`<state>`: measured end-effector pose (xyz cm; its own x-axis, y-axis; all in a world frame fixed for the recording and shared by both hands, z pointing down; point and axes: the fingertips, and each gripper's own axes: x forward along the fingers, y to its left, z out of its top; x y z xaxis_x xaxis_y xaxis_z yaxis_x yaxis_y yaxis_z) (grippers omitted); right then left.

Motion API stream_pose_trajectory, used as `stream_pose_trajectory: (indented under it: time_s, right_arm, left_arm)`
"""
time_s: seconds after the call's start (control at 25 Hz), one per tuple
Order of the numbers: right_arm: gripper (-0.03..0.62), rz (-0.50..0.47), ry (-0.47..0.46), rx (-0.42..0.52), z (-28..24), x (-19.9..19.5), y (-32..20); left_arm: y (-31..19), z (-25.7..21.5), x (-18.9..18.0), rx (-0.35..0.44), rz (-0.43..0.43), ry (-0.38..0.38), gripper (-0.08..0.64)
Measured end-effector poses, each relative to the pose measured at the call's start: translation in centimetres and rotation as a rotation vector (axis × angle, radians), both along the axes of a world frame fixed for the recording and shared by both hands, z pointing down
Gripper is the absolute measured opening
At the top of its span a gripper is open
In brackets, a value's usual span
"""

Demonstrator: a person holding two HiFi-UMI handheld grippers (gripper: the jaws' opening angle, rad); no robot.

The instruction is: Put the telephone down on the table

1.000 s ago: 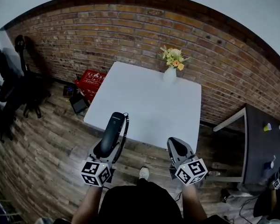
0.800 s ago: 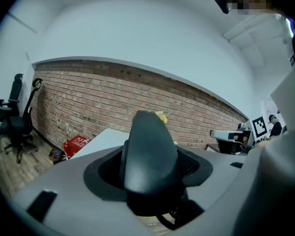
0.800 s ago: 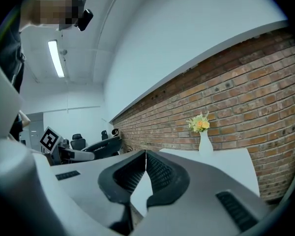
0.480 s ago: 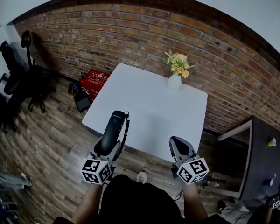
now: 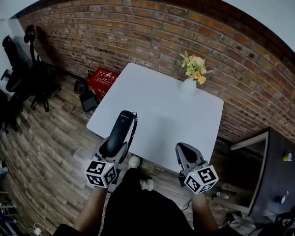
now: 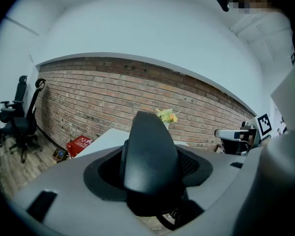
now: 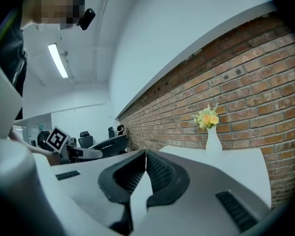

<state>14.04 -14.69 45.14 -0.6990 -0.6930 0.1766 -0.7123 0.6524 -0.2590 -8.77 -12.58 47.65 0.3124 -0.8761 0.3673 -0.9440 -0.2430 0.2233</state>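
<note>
A black telephone handset (image 5: 119,131) with a coiled cord is held in my left gripper (image 5: 114,149), whose jaws are shut on its lower half. In the left gripper view the handset (image 6: 150,154) fills the space between the jaws and points toward the white table (image 6: 101,139). It hangs over the near left part of the table (image 5: 157,112). My right gripper (image 5: 186,155) hovers at the table's near edge; its jaws meet at the tips (image 7: 145,154) and hold nothing.
A white vase of yellow flowers (image 5: 192,77) stands at the table's far right corner against the brick wall. A red crate (image 5: 101,79) and a dark box lie on the wooden floor to the left. Office chairs (image 5: 19,73) stand far left. A dark table (image 5: 280,176) is at right.
Both grippers and the person have come closer to the table; the handset now reaches over its near edge. The grip on the handset has not changed.
</note>
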Motion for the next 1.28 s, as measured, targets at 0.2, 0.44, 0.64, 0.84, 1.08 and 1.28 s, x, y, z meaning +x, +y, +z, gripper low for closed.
stream_pose_trajectory:
  time_s: [0.2, 0.44, 0.64, 0.84, 1.08, 1.28]
  right_arm:
    - [0.022, 0.012, 0.005, -0.005, 0.6, -1.0, -1.6]
    - [0.023, 0.024, 0.033, -0.014, 0.8, -2.6, -3.6]
    - [0.023, 0.052, 0.070, -0.064, 2.6, -3.5, -5.1]
    - [0.023, 0.067, 0.094, -0.102, 4.0, -4.0, -7.0]
    - [0.021, 0.060, 0.118, -0.136, 5.8, -5.5, -9.3]
    - [0.023, 0.068, 0.128, -0.179, 7.3, -6.1, -10.5]
  left_arm:
    - [-2.7, 1.1, -0.4, -0.010, 0.022, 0.002, 0.279]
    - [-7.3, 3.2, -0.5, -0.030, 0.075, -0.008, 0.278]
    - [-11.3, 5.7, -0.2, -0.054, 0.114, -0.006, 0.278]
    - [-14.7, 8.8, 0.5, -0.083, 0.150, -0.015, 0.278]
    - [-17.5, 13.7, 0.9, -0.141, 0.163, -0.036, 0.279]
    - [-19.5, 17.4, 0.4, -0.203, 0.145, -0.055, 0.279]
